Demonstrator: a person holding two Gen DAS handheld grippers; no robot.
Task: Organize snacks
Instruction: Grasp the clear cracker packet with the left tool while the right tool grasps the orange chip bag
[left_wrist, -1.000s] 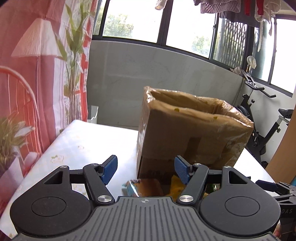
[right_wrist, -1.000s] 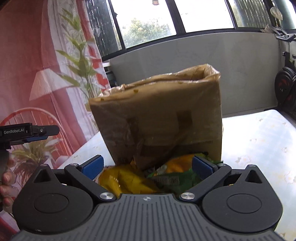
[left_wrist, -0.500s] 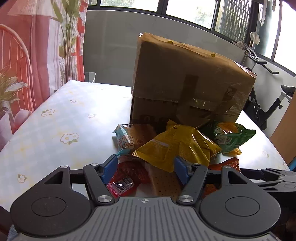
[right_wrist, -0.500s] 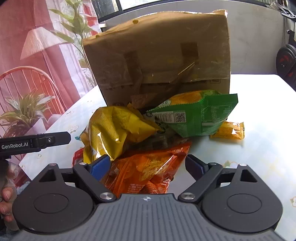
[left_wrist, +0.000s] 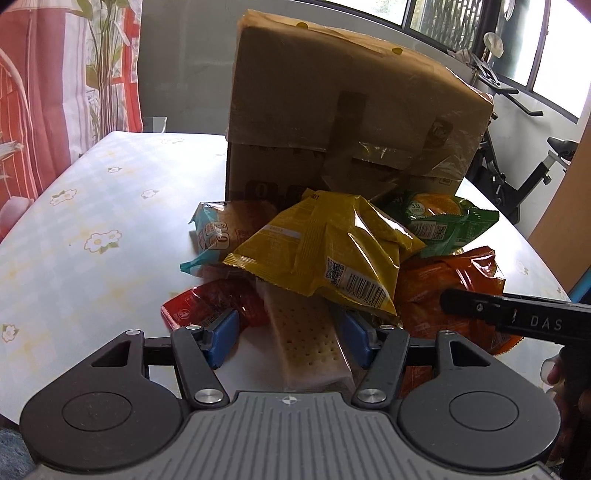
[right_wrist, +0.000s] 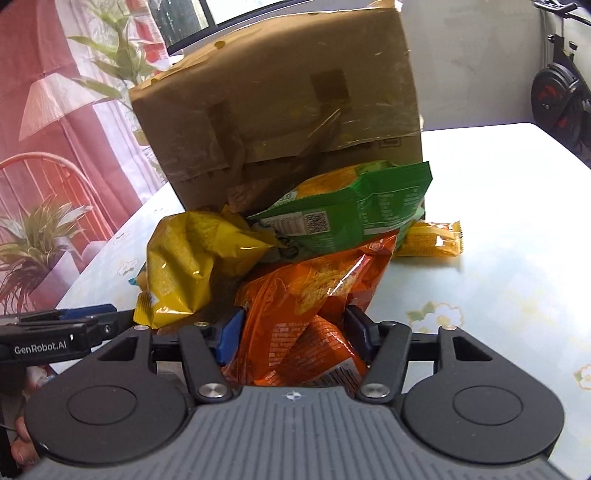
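The task looks to be near its beginning. All the snacks are in one loose heap on the bench (left_wrist: 92, 206), right in front of a tall cardboard box (left_wrist: 332, 110), and none of them is sorted or put away as far as these views show. In the heap I see a yellow bag (left_wrist: 325, 251) on top, a green bag (right_wrist: 347, 218) leaning on the box, an orange bag (right_wrist: 314, 295), a red packet (left_wrist: 214, 302), a blue-edged packet (left_wrist: 221, 232) and a pale cracker pack (left_wrist: 306, 336). A small yellow bar (right_wrist: 432, 240) lies apart, just beside the heap.

Both hands hold their tools low, pointing downward at the near edge of the heap, side by side. The left gripper (left_wrist: 288, 336) has its fingers at a middle width; they have just been closing a little. The cracker pack lies between them, but a gap shows on the left side, so it is not yet held. The right gripper (right_wrist: 293, 338) has just been closing quickly around the orange bag. Its fingers seem to touch the foil on both sides, though the crumpled foil hides the contact, so the grip is probably only starting.

Everything is left to do: each packet must be lifted out and placed in order.
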